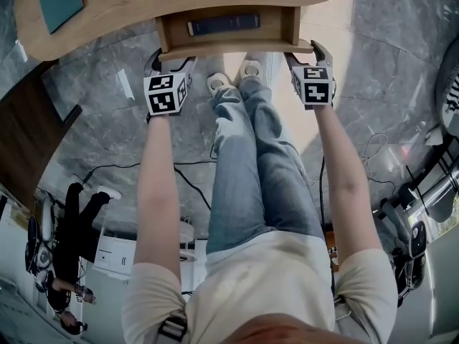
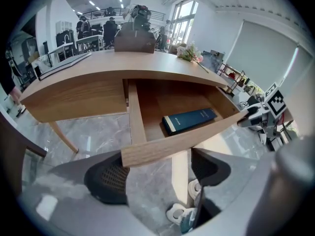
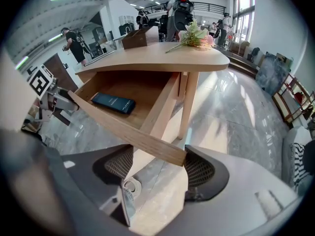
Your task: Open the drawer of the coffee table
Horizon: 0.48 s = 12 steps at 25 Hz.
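One pale wooden drawer (image 1: 229, 46) stands pulled out towards you from the coffee table's (image 1: 129, 16) near edge, its front panel running left to right. Your left gripper (image 1: 172, 60) is at the panel's left end, jaws spread wide and clamping nothing. A dark blue book (image 1: 224, 24) lies lengthwise inside. Your right gripper (image 1: 307, 54), equally spread, straddles the right end. Both your forearms reach straight forward.

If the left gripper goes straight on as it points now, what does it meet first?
Most likely the drawer front, whose left end sits right at the open jaws; exact depth is unclear.
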Motion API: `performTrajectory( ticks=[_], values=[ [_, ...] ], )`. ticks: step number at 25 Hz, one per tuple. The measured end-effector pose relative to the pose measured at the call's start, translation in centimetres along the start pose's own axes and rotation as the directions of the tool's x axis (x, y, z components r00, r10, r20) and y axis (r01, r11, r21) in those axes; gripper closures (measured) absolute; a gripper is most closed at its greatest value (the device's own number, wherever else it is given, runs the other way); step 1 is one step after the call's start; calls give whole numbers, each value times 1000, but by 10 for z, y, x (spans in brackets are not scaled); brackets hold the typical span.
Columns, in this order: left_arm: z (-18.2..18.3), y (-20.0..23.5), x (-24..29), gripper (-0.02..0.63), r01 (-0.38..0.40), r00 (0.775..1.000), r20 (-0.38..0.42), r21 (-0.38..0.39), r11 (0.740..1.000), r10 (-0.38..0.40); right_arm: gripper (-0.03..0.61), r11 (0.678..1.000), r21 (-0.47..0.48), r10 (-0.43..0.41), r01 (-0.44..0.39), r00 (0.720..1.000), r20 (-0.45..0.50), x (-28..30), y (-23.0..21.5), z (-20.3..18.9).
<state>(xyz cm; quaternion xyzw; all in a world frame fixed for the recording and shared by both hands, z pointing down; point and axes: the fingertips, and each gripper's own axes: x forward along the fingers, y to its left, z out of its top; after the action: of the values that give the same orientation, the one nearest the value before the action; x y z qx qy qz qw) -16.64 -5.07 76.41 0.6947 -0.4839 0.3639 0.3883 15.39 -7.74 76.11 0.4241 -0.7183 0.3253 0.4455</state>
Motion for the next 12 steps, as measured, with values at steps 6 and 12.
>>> performTrajectory(
  ticks=[6,12],
  values=[
    [-19,-3,-5,216,-3,1000,-19,-6,1000,3,256,1000,-1,1,-1,1000,-3,-3,9,-18],
    [-41,-12,-7,216,-2,1000,-18,-11,1000,2,258,1000,-10,1,-1,1000,-25,-6,12,-38]
  ],
)
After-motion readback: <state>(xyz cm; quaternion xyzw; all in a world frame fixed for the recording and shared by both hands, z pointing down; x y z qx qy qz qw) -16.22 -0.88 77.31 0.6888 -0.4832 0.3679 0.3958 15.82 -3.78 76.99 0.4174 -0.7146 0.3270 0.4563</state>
